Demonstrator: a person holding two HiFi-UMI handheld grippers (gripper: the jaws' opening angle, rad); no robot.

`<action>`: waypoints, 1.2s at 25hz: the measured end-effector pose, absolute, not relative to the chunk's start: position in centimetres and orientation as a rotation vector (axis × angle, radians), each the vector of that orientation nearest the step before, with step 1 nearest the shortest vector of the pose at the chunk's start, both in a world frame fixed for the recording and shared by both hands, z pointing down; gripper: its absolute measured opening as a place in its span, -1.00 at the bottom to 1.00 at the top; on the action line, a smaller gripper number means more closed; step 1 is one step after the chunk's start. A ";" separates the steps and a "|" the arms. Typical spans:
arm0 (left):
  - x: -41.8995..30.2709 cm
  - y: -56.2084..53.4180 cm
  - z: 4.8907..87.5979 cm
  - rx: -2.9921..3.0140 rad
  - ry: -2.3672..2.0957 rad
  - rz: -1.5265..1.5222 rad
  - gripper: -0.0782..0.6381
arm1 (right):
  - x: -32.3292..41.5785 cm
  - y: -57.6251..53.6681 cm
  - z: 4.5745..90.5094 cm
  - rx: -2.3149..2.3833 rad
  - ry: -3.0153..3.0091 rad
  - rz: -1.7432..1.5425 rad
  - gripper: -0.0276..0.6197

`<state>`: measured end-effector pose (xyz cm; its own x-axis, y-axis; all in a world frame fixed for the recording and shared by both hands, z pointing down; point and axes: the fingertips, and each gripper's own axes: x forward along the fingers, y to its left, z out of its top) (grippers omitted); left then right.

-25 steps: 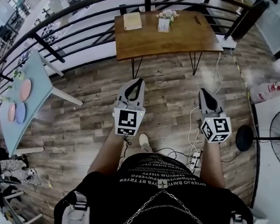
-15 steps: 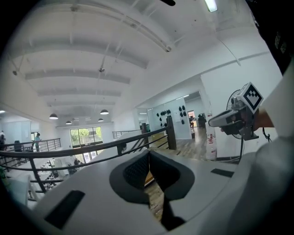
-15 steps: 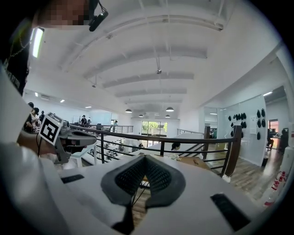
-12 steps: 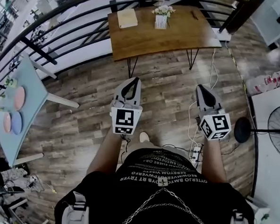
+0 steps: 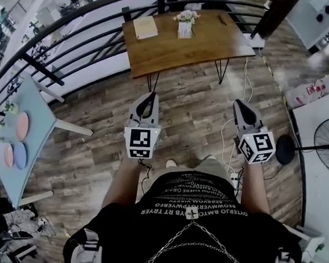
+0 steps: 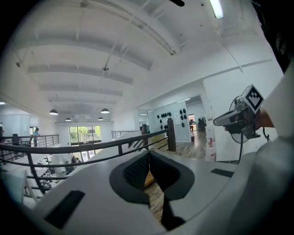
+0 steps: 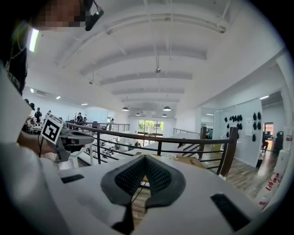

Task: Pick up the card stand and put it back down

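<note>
The brown rectangular desk [image 5: 175,51] has a smooth wood top with a soft sheen and stands on thin black metal legs [image 5: 220,80]. The grey-brown plank floor [image 5: 193,113] shows streaked, weathered-looking wood grain. The black railing [image 7: 226,156] looks like matt painted metal. The pale grey left hand-held gripper [image 5: 150,95] and right hand-held gripper [image 5: 238,103] have smooth matt plastic shells, and their dark pads [image 7: 131,176] carry a fine dotted, rubbery texture. The person's black shirt [image 5: 147,233] is cloth, crossed by a shiny metal chain [image 5: 169,242].

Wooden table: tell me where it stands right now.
In the head view the wooden table stands at top centre, next to the black railing. The pale blue table is off to its lower left.
</note>
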<state>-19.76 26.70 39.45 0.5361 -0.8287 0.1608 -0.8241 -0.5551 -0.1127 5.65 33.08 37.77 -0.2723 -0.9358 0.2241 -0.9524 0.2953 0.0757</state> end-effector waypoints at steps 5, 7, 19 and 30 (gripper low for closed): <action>-20.3 26.7 39.0 -2.702 1.485 -0.318 -0.70 | 6.0 33.7 38.2 1.750 -2.344 0.126 -0.87; -20.2 25.9 38.3 -2.681 1.497 -0.305 -0.70 | 6.4 33.3 38.1 1.744 -2.353 0.127 -0.87; -18.7 22.7 38.9 -2.641 1.538 -0.362 -0.70 | 7.3 27.7 39.4 1.633 -2.400 0.090 -0.87; -17.0 17.6 39.5 -2.651 1.616 -0.360 -0.70 | 9.2 21.3 40.2 1.560 -2.446 0.099 -0.87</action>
<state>-17.00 17.60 39.48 0.4389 -0.8789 0.1867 -0.8751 -0.4653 -0.1331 9.21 21.27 40.15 -0.4019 -0.8848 0.2357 -0.9010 0.4280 0.0704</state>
